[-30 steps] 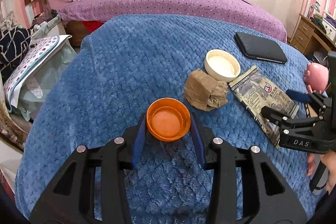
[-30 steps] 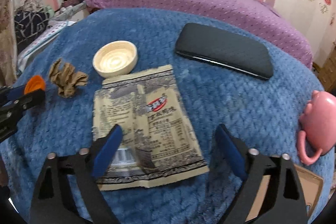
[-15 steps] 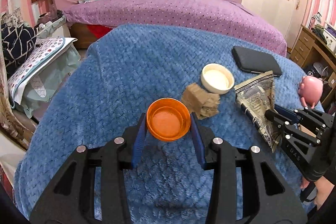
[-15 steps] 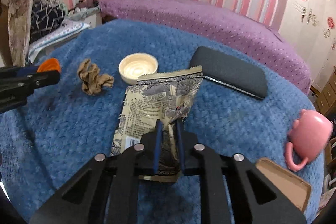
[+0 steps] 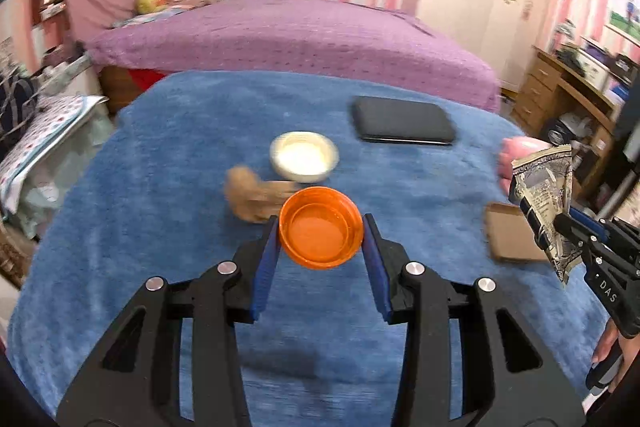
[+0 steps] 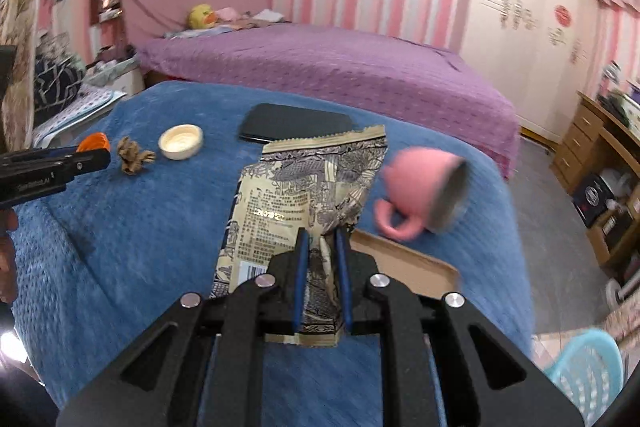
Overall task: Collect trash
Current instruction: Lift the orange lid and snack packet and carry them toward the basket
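Trash first: the crumpled printed wrapper (image 6: pixel 308 195) is pinched between the blue pads of the right gripper (image 6: pixel 322 239), jaws squeezed tight on its lower half, so it hangs in the air above the blue blanket (image 6: pixel 140 247). From the left wrist view you can see the same wrapper (image 5: pixel 546 195) dangling off to the right, clear of the surface.

Left gripper (image 5: pixel 320 231) is clamped on an orange cap (image 5: pixel 321 226), one pad on each side of its rim, open side up, also lifted off the blanket.

Still lying on the blanket: a brown paper wad (image 6: pixel 134 157) and, just beside it, a white cap (image 6: pixel 181 141). A black case (image 6: pixel 294 123) sits farther back near the purple bed (image 6: pixel 340 67). A pink mug (image 6: pixel 420 195) lies on its side to the right of the wrapper, pretty blurry, with a flat cardboard piece (image 6: pixel 404 263) near it. A light blue basket (image 6: pixel 588 375) is on the floor at the lower right.
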{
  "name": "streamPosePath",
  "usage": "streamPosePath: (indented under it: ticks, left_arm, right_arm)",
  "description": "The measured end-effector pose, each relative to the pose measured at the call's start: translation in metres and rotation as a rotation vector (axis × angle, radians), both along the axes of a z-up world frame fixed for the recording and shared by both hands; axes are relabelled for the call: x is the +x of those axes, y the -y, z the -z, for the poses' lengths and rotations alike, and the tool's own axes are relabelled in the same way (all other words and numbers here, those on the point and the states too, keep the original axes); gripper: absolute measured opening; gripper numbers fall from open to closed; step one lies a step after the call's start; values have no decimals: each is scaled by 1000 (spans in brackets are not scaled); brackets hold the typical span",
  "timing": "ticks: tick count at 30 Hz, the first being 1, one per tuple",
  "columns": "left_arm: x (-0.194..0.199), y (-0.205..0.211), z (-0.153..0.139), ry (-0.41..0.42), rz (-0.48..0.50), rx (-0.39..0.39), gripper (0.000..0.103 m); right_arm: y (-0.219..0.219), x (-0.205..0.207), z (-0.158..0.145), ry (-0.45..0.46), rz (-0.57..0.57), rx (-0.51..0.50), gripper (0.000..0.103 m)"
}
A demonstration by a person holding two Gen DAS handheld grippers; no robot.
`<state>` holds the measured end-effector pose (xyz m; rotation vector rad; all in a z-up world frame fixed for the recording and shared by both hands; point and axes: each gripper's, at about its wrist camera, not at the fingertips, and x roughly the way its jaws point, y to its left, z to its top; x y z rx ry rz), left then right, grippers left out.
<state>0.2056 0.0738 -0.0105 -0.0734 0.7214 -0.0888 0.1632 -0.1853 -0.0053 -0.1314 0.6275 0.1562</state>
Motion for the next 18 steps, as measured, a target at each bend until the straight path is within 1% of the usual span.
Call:
streamPosePath:
  ticks: [3,6,10,13,18]
  left_arm:
    - [-5,29,0,8,44,10,40]
    - [-10,56,3,-2,93,-9,40]
    - [-20,91,7,6,135,1,40]
    - [-28,114,10,22,155,33,40]
    - [-38,141,17,30,182,54,40]
  right_arm:
    - [31,-20,-1,1,53,4,15]
    - [58,-40,1,3,103,5,15]
    - [93,-61,9,-4,167,16,15]
    - [108,-67,15,-10,202,12,15]
    - [134,-76,15,6,237,7,15]
